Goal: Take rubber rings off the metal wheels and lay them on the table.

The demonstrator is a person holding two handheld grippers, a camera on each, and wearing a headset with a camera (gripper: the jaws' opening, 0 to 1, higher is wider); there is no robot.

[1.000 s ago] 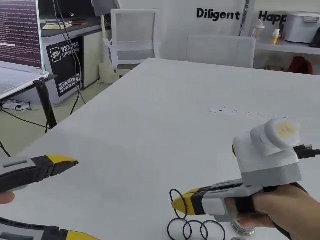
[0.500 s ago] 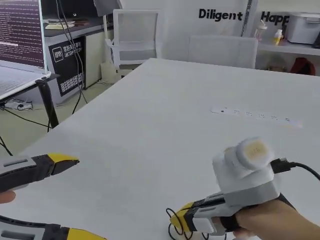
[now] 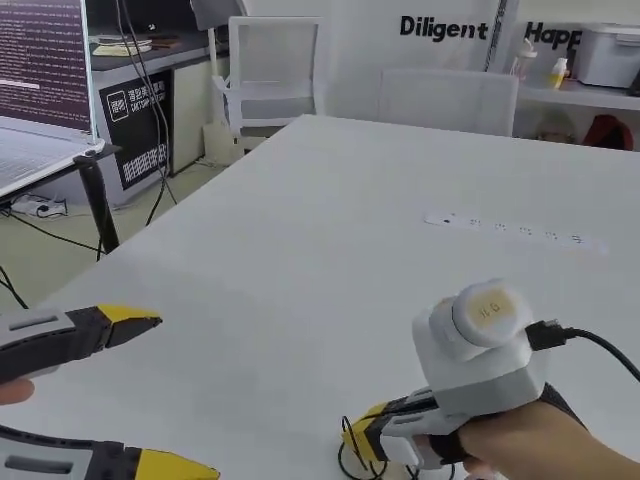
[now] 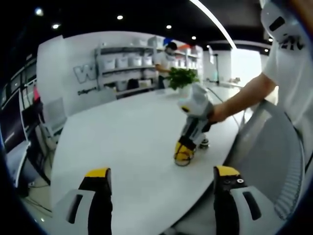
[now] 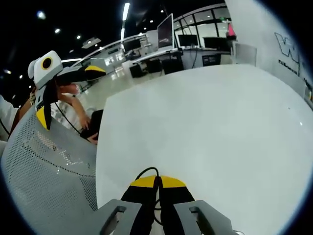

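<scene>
My right gripper [image 3: 355, 437] is low over the near edge of the white table [image 3: 330, 250], shut on a thin black rubber ring [image 3: 344, 459]. In the right gripper view the ring [image 5: 145, 171] loops out from between the closed yellow tips of my right gripper [image 5: 157, 182]. The left gripper view shows the right gripper [image 4: 182, 155] touching down by black rings [image 4: 183, 163] on the table, with a small metal wheel [image 4: 204, 143] under the hand. My left gripper [image 3: 170, 395] hovers at the table's left corner, jaws wide apart and empty; its own view shows the left gripper [image 4: 161, 174] the same way.
A white power strip [image 3: 510, 232] lies far right on the table. White chairs [image 3: 270, 70] stand at the far edge, and a desk with a monitor [image 3: 40, 70] is off to the left. A mesh chair back [image 5: 49, 166] is close behind me.
My right gripper has come down and nearer to me with the ring. The rings lying on the table have slipped under the head view's bottom edge. The left gripper has barely moved.
</scene>
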